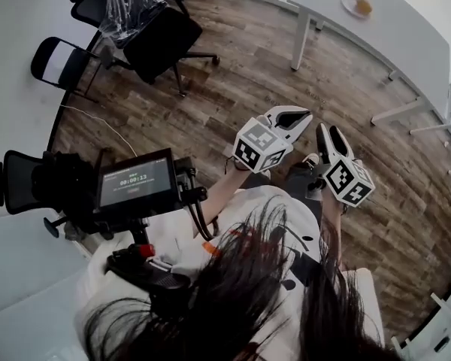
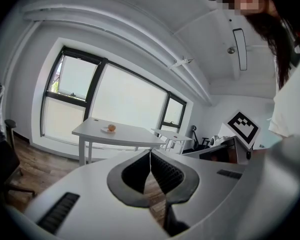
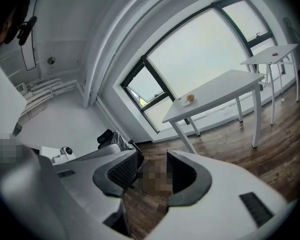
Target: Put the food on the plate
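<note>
An orange piece of food [image 1: 363, 6] lies on a small white plate [image 1: 351, 7] on a white table [image 1: 391, 28] at the far upper right of the head view. The food [image 2: 111, 128] also shows far off in the left gripper view, and the food [image 3: 190, 98] in the right gripper view. My left gripper [image 1: 307, 114] and right gripper [image 1: 325, 128] are held side by side in the air over the wooden floor, far from the table. The left gripper [image 2: 150, 152] is shut and empty. The right gripper [image 3: 152, 159] holds nothing that I can see; a blurred patch covers its gap.
A black office chair [image 1: 161, 36] and a folding chair [image 1: 60, 62] stand at the upper left. A camera rig with a lit screen [image 1: 135, 180] sits close at the left. A second small table [image 3: 272, 54] stands beyond the first.
</note>
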A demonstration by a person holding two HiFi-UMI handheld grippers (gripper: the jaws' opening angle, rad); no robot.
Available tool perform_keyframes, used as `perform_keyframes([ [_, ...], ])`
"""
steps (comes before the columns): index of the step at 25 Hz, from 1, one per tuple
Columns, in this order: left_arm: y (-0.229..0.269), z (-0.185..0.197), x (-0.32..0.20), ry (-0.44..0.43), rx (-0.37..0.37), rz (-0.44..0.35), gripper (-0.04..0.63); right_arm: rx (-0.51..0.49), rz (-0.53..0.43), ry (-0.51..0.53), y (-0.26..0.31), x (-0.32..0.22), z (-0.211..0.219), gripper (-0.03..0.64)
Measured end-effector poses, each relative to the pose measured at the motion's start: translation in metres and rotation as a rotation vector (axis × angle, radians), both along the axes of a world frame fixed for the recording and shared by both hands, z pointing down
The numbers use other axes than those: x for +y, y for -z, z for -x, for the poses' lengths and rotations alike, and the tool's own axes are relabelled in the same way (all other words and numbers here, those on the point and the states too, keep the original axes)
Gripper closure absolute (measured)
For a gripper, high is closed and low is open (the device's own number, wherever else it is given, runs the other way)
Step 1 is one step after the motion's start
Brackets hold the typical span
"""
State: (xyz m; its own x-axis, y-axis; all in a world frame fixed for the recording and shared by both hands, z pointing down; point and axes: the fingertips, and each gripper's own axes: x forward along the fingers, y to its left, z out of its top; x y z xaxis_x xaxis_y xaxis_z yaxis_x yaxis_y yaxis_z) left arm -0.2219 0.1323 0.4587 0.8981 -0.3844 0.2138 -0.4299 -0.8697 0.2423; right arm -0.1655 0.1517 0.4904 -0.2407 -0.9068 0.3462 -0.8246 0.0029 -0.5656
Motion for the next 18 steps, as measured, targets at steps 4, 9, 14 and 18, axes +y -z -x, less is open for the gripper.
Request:
perform_keyframes([
  [4, 0.0008, 0.004, 0.0028, 0.004, 0.011, 0.0, 0.589, 0.019, -0.001, 0.005, 0.0019, 0.0035, 0.0046, 0.423],
  [9, 0.0013, 0.0042, -0.0008, 0.019, 0.017, 0.01, 0.589, 0.045, 0.014, 0.041, 0.0002, 0.001, 0.0104, 0.423],
  [14, -0.0003, 0.0043, 0.0011, 0.017, 0.014, 0.017, 0.589, 0.068, 0.033, 0.051, -0.0018, 0.004, 0.0109, 0.423],
  [18, -0.0022, 0.0063, 0.0028, 0.017, 0.013, 0.023, 0.589, 0.077, 0.036, 0.041, -0.0025, 0.0085, 0.0095, 0.423],
])
